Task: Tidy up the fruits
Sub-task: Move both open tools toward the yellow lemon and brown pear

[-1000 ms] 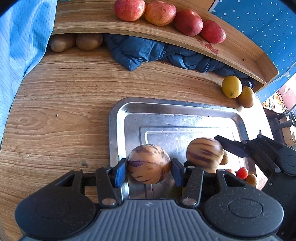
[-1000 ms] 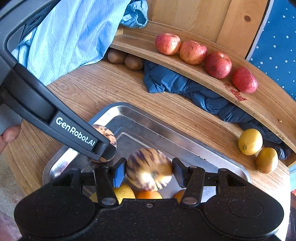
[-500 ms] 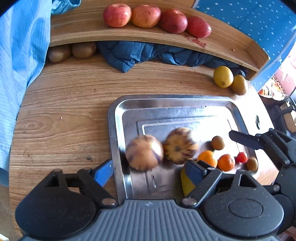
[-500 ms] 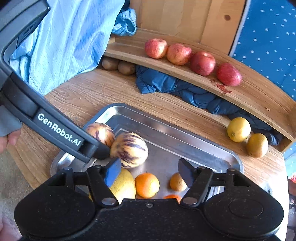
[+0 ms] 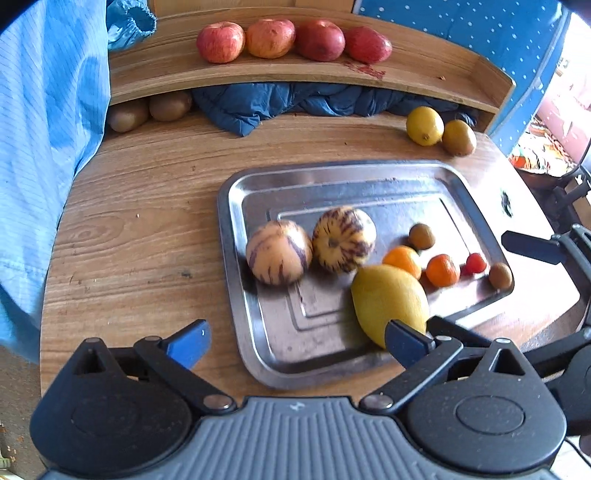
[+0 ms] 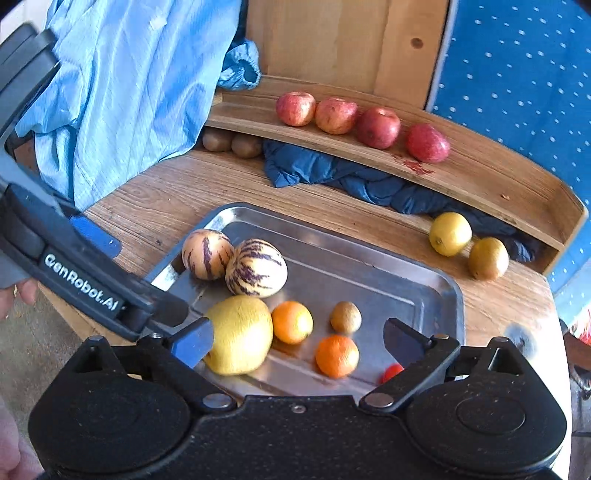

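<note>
Left wrist view is showing the left gripper (image 5: 295, 341) hanging with its jaws spread wide and nothing between them, over the near rim of a steel tray (image 5: 332, 177) that is lying on a round wooden table (image 5: 140, 206). Just ahead of it two striped melons (image 5: 279, 252) are sitting touching each other in the tray, and off toward its right finger a large yellow fruit (image 5: 388, 299) is resting, with two small oranges (image 5: 402, 260), a cherry tomato (image 5: 475, 263) and two little brown fruits (image 5: 422, 236) lying farther right. Beyond the tray a lemon (image 5: 424, 125) and a brown fruit are sitting side by side on the bare wood; a dark blue cloth (image 5: 295, 101) is bunching under a curved wooden shelf (image 5: 221, 74) that is carrying four red apples (image 5: 220, 41) in a row. Two kiwis (image 5: 170, 106) are tucked under the shelf's left end. A light blue garment (image 5: 48, 129) is draping down at far left, and a blue dotted fabric (image 5: 480, 33) is hanging at far right.

Right wrist view is showing the right gripper (image 6: 295, 341) likewise wide apart and empty, hovering over the tray's near edge, its left finger just beside the yellow fruit, the oranges lying ahead between its fingers. The other tool is crossing the frame at left, with a person's fingers (image 6: 22, 295) showing beneath it
</note>
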{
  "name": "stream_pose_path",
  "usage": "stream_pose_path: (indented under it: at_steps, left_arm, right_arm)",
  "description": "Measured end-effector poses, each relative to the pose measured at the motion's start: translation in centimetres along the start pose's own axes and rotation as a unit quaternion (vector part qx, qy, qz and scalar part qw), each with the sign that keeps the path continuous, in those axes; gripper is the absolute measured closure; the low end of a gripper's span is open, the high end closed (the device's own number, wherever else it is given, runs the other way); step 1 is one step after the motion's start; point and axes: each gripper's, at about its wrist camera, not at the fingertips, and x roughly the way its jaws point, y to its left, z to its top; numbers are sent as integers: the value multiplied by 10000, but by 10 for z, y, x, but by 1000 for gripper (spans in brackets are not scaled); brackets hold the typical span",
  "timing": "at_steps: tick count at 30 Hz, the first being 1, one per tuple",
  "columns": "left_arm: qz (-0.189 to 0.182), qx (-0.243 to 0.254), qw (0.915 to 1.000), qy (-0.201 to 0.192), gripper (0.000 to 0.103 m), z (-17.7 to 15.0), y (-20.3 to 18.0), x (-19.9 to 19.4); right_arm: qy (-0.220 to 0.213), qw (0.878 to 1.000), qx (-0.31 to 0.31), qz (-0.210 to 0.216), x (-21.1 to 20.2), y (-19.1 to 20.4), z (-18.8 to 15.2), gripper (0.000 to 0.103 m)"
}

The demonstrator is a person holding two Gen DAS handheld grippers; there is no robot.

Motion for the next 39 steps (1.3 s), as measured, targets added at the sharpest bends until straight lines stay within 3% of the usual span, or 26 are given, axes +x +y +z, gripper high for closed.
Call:
stream_pose_path:
  at_steps: [9,18,29,39]
  left_arm:
    - [144,27,9999,17,1,-6,-8,-13]
    - [209,234,9995,-43,1,17,-15,-8]
    - [-101,773,9969,-37,1,91,-34,27]
    - [-451,1496,9877,-47,1,158,-72,71]
  right_arm:
    - [-29,9989,463,43,-13,-15,-15,1]
    - [-69,9977,678,-57,-5,-33,-7,1]
    - [-23,9919,1101,-635,19,-81,12,1]
    - [259,9746,1760,-1364,46,-126,15,1]
